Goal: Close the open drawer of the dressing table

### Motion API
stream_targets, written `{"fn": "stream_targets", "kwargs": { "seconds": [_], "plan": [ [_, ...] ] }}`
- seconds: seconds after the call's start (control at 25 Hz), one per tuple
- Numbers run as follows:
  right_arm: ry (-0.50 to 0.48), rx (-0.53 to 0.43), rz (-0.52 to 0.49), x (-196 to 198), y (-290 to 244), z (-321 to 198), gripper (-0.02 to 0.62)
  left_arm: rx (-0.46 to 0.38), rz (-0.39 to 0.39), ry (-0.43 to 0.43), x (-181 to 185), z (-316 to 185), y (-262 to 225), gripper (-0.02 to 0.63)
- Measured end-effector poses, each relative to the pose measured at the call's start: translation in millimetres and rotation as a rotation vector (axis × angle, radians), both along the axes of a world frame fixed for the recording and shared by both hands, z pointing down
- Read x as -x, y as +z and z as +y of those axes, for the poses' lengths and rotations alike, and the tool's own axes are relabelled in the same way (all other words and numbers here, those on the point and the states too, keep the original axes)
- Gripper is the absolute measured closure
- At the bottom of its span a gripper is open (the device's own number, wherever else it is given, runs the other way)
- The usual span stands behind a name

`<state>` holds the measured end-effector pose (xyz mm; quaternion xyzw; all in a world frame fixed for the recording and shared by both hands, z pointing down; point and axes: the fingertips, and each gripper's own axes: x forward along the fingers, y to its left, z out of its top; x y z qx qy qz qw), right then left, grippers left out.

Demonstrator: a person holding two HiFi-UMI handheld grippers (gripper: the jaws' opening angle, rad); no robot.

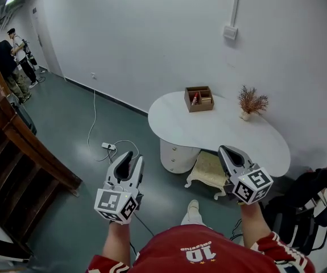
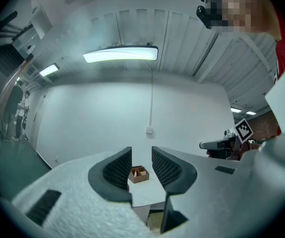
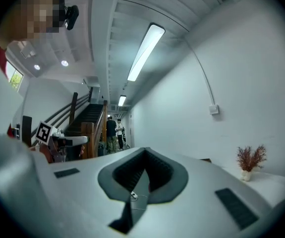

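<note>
The white oval dressing table (image 1: 226,132) stands against the wall ahead, with a round white drawer pedestal (image 1: 176,153) under its left end. From here I cannot tell how far any drawer stands out. My left gripper (image 1: 130,159) hovers well short of the table, open, with nothing between its jaws. In the left gripper view the left gripper (image 2: 141,167) frames the table (image 2: 142,193) and a brown box (image 2: 139,174). My right gripper (image 1: 227,150) is raised in front of the table's right half, its jaws shut and holding nothing. In the right gripper view the tips of the right gripper (image 3: 144,161) meet.
On the table sit a brown wooden organiser box (image 1: 199,98) and a vase of dried twigs (image 1: 251,102). A cream stool (image 1: 208,169) is tucked underneath. A power strip with cable (image 1: 107,146) lies on the floor, a wooden stair rail (image 1: 21,141) runs left, black bags (image 1: 305,201) sit right, people (image 1: 7,56) stand far off.
</note>
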<state>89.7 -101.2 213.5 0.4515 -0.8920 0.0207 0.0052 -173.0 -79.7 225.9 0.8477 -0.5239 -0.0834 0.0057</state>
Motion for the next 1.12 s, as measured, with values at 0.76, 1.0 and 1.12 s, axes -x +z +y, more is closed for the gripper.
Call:
{"fn": "stream_targets", "kwargs": {
  "seconds": [0.76,1.0,1.12],
  "plan": [
    [-0.026,0.006,-0.015,15.3,22.4,30.8,0.591,0.018,-0.011,0.037,-38.0,20.7,12.7,0.593],
    [-0.026,-0.001,-0.014,10.8,23.2,31.7,0.591,0.001,-0.020,0.025,-40.3,19.4,7.1,0.620],
    [-0.018,-0.005,-0.017,6.9,23.9,31.3,0.591,0.006,-0.032,0.025,-42.7,16.2,9.5,0.620]
  ]
}}
